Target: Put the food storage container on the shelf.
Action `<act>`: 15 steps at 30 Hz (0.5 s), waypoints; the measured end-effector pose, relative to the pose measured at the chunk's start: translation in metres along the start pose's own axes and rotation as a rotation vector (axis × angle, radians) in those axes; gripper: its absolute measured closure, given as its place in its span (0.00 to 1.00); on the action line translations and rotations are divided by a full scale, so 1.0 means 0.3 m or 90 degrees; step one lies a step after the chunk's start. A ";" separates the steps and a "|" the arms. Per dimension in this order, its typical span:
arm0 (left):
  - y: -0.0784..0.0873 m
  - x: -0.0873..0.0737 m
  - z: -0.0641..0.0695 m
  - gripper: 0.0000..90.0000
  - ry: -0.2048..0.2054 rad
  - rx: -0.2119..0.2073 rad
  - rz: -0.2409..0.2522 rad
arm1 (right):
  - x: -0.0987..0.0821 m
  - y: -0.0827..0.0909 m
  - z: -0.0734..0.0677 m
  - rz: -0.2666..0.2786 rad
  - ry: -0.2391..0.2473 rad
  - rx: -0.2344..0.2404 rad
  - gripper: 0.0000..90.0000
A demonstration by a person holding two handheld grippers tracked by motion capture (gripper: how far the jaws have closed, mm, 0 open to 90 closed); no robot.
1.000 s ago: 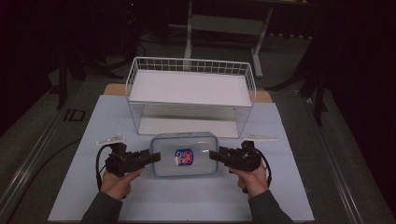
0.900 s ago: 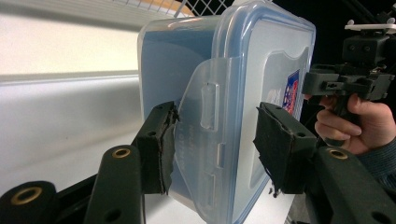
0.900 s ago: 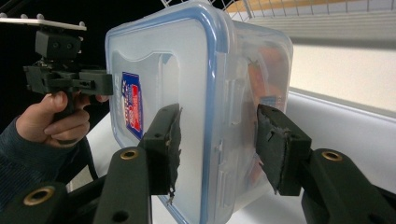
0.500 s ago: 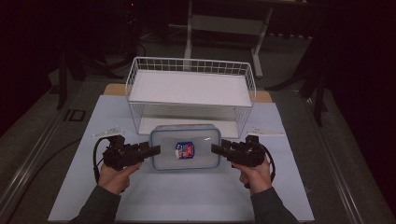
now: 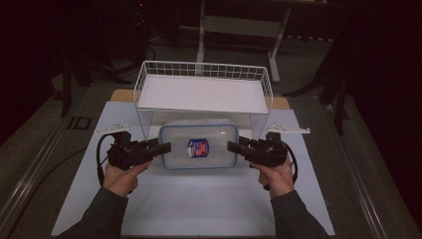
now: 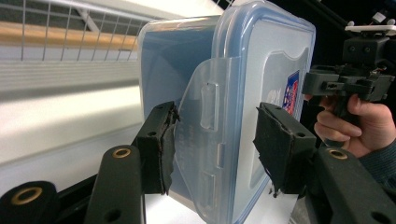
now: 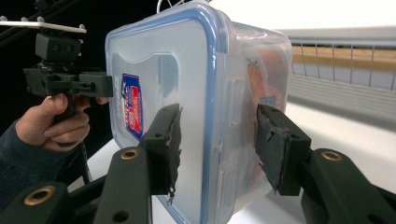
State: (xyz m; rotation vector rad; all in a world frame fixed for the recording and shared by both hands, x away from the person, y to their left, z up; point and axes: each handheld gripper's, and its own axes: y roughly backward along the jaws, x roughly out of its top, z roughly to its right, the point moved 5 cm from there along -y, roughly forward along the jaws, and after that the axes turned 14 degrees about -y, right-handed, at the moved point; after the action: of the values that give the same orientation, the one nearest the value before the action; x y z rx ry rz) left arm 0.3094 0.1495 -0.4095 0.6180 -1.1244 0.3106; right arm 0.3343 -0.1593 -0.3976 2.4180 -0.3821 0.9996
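A clear plastic container (image 5: pixel 199 144) with a blue-rimmed lid and a red and blue label sits in front of the white wire shelf (image 5: pixel 199 94), its far edge under the shelf's front. My left gripper (image 5: pixel 166 148) is shut on its left end, with its jaws closed over the latch flap of the container (image 6: pixel 261 70). My right gripper (image 5: pixel 231 146) is shut on the right end. In the right gripper view, the jaws of my right gripper (image 7: pixel 217 140) clamp the container (image 7: pixel 163 70) from lid side and underside. My left gripper (image 6: pixel 215 140) clamps it the same way.
The wire shelf stands on legs at the back of the white mat (image 5: pixel 199 204), with low room under it. Small white brackets lie at the left (image 5: pixel 112 128) and right (image 5: pixel 288 130). Dark floor and a stand's legs (image 5: pixel 239 30) lie beyond.
Both grippers have carried the container away from the person, from the open mat to the shelf's front edge. The hands stayed at its two ends.
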 end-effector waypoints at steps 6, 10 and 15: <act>0.001 0.048 0.000 0.54 -0.009 0.000 0.010 | 0.046 0.011 -0.019 0.009 0.013 0.000 0.58; 0.004 0.085 -0.003 0.54 -0.016 0.000 0.016 | 0.082 0.017 -0.032 0.018 0.021 0.001 0.58; 0.008 0.133 -0.009 0.54 -0.027 0.004 0.025 | 0.126 0.019 -0.046 0.029 0.030 0.004 0.58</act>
State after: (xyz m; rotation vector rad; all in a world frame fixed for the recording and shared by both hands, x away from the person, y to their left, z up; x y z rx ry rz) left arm 0.3265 0.1501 -0.3735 0.6113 -1.1772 0.3355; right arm 0.3500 -0.1592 -0.3600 2.3969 -0.4203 1.0764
